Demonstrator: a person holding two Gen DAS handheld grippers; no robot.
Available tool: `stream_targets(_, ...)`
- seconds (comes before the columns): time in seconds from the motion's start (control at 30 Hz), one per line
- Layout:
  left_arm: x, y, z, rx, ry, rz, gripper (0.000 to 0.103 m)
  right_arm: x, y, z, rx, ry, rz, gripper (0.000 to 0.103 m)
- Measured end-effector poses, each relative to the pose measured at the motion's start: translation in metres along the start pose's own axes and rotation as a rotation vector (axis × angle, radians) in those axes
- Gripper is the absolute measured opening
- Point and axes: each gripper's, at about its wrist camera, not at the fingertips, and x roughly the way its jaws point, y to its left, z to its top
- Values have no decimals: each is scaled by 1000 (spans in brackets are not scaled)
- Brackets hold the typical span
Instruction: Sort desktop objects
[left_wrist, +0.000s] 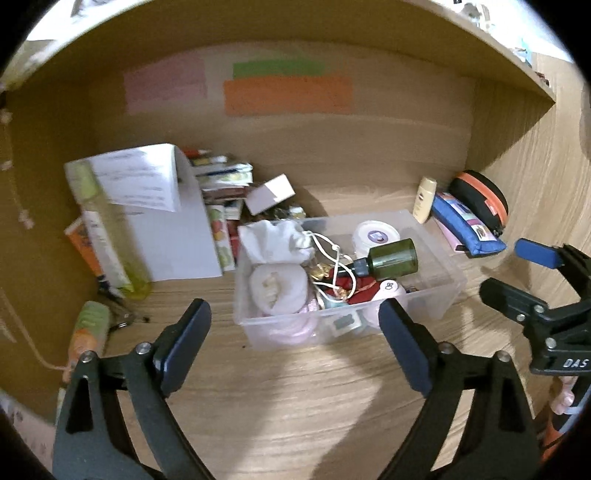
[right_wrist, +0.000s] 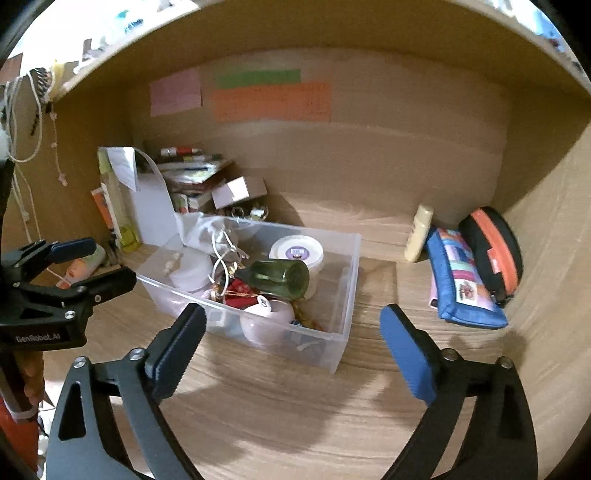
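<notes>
A clear plastic bin (left_wrist: 436, 295) (right_wrist: 343, 325) stands on the wooden desk. In it lie a green bottle (left_wrist: 391, 258) (right_wrist: 284, 277) on its side, a white tub (left_wrist: 375, 236) (right_wrist: 295, 253), a white drawstring pouch (left_wrist: 273, 240) (right_wrist: 207, 230) and small items. My left gripper (left_wrist: 295, 317) is open and empty just in front of the bin; it also shows in the right wrist view (right_wrist: 99, 258). My right gripper (right_wrist: 293, 321) is open and empty over the bin's near right corner; it also shows in the left wrist view (left_wrist: 509, 269).
A blue pencil case (left_wrist: 469, 229) (right_wrist: 461, 284), a black-and-orange case (left_wrist: 480, 199) (right_wrist: 491, 254) and a cream tube (left_wrist: 424, 199) (right_wrist: 417, 236) lie right of the bin. Books, a white folder (left_wrist: 177, 229) and a small box (left_wrist: 269, 194) crowd the back left. A shelf runs overhead.
</notes>
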Motion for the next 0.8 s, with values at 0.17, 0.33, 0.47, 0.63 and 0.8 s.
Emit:
stream_targets(0.17, -21, 1, -8, -14, -21, 9, 96, -22, 10, -6, -37, -39, -38, 98)
stream_targets(0.33, -33, 1, -14, -24, -29, 2, 96, -38, 14, -10, -41, -66, -33, 99)
stream_targets(0.47, -35, -1, -18, -21, -25, -9, 96, -45, 18, -14, -44, -80, -32, 102)
stream_targets(0.63, -39, -6, -20, -4, -46, -20, 96, -48, 18, -15, -47, -82, -37, 102)
stream_targets(0.8, -42, -9, -20, 6, -78, -10, 96, -48, 16, -16, -41, -76, -33, 102)
